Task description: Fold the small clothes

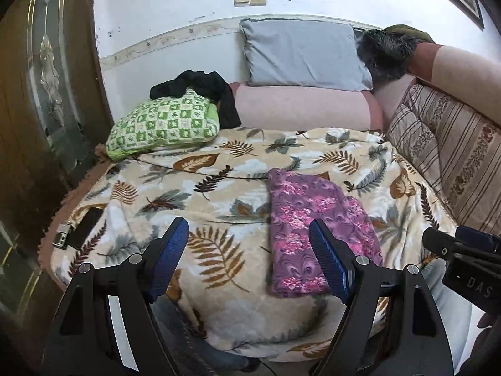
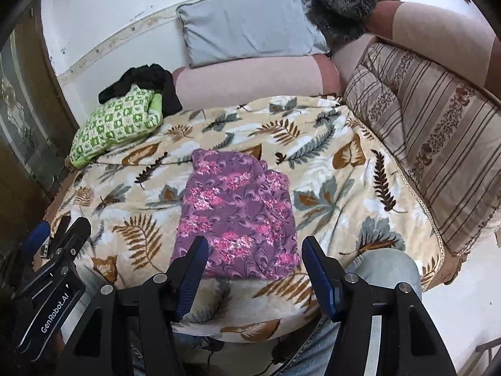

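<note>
1. Left wrist view: the left gripper (image 1: pixel 249 250) has its jaws spread wide with nothing between them, held above the blanket (image 1: pixel 219 188) on the bed.
2. The purple cloth (image 1: pixel 316 228) lies flat on the blanket, right of the middle and near the front edge. It looks already folded into a neat long rectangle.
3. Part of the right gripper (image 1: pixel 463 260) shows at the right edge, clear of the cloth; its jaws cannot be read from here.
4. A green pillow (image 1: pixel 162 125) with a black garment (image 1: pixel 213 94) draped behind it sits at the far left. That garment is loose and unfolded, so it may be what is left to do.
5. Right wrist view: the right gripper (image 2: pixel 253 269) is also spread and empty, its fingers framing the near end of the purple cloth (image 2: pixel 238 213) without touching it.
6. The left gripper (image 2: pixel 53 238) appears at the lower left, apart from the cloth.
7. My judgement: this piece's fold is finished and released; the next job is a further piece, likely the black garment (image 2: pixel 144 84).
</note>
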Motion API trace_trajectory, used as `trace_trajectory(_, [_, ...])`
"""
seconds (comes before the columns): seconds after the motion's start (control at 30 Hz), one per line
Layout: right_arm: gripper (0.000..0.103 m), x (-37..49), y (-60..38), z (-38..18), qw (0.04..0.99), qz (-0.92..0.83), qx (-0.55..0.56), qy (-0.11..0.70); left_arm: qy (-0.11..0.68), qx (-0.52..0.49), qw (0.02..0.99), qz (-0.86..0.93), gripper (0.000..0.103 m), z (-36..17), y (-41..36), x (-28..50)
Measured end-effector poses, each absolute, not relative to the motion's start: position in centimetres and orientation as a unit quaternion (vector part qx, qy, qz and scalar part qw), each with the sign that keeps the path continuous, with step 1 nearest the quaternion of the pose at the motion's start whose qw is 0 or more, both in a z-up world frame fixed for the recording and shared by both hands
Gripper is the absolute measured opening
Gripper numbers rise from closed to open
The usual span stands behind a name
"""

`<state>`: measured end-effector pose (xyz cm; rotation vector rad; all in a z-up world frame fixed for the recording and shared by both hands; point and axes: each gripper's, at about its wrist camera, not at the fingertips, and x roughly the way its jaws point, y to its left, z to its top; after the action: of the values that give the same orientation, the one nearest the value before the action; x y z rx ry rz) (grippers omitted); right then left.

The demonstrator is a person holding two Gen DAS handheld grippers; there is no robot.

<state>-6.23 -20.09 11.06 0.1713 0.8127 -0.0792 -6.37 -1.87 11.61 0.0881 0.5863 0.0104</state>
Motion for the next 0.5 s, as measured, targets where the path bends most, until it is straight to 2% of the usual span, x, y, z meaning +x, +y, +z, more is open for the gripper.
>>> trace_trajectory(0.5, [0.060, -6.08, -19.70, 10.54, 0.910, -0.040, 0.077, 0.406, 0.303, 0.046, 0.952, 0.006, 0.080, 11.57, -1.89, -6.59])
